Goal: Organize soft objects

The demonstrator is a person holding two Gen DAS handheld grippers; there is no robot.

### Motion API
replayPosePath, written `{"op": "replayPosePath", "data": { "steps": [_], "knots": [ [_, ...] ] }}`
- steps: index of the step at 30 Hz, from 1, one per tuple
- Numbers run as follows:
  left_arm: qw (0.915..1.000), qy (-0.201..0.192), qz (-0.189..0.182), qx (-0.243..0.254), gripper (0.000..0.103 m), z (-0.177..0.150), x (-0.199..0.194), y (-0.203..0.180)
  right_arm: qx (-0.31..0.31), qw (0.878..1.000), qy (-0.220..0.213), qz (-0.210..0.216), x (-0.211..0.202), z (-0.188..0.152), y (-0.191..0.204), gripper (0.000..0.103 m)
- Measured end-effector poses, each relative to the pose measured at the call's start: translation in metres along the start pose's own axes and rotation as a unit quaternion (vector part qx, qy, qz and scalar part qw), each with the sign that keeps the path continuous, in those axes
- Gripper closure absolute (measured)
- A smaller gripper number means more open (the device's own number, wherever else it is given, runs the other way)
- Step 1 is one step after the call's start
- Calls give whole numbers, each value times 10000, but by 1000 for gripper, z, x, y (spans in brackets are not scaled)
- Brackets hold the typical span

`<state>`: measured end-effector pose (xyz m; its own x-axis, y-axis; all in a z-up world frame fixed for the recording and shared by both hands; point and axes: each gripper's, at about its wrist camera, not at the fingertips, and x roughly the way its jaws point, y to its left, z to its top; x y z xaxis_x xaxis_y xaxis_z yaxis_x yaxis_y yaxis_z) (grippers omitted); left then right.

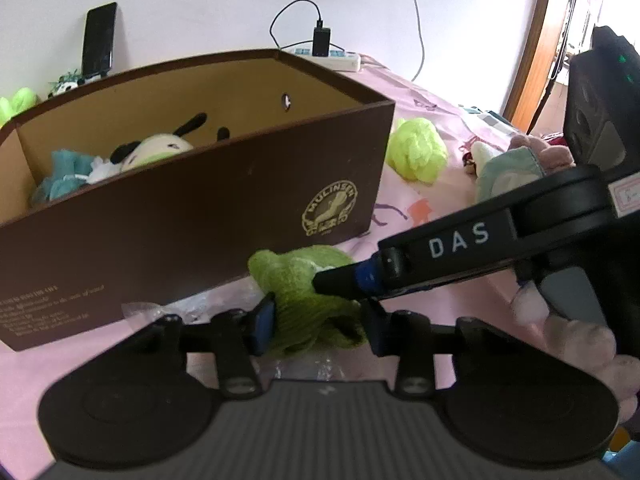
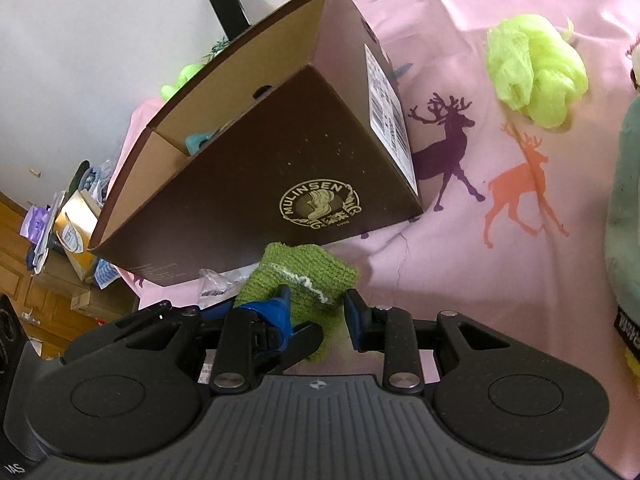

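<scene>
A green knitted piece (image 1: 304, 300) (image 2: 304, 272) lies on the pink deer-print sheet (image 2: 480, 264) just in front of a brown cardboard box (image 1: 200, 216) (image 2: 260, 168). My left gripper (image 1: 318, 330) has both blue pads pressed into the knit. My right gripper (image 2: 318, 310) reaches in from the right in the left wrist view, where its tip (image 1: 328, 280) pinches the knit's upper fold. The box holds a white plush with black ears (image 1: 156, 148) and a teal mesh puff (image 1: 64, 176).
A neon yellow-green mesh puff (image 1: 418, 152) (image 2: 536, 76) and a pale teal plush (image 1: 508, 172) (image 2: 624, 200) lie on the sheet right of the box. Crumpled clear plastic (image 1: 192, 308) sits by the box's base. A phone (image 1: 99, 38) and a power strip (image 1: 332, 56) stand behind it.
</scene>
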<state>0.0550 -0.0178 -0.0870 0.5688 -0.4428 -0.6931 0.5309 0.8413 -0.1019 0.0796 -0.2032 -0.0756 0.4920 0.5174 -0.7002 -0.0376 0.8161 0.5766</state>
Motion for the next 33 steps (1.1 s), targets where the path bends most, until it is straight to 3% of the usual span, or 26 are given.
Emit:
{"op": "replayPosePath", "data": {
  "steps": [12,33],
  "knots": [
    [9993,-363,7,-25,66,1,-39,-6,-1095,9931,-405,-125,-23,-5,39,90],
    [9915,-1213,460,-123,67,14,-112,9,-1971,9736,-1090,380,-43,2,102,90]
  ]
}}
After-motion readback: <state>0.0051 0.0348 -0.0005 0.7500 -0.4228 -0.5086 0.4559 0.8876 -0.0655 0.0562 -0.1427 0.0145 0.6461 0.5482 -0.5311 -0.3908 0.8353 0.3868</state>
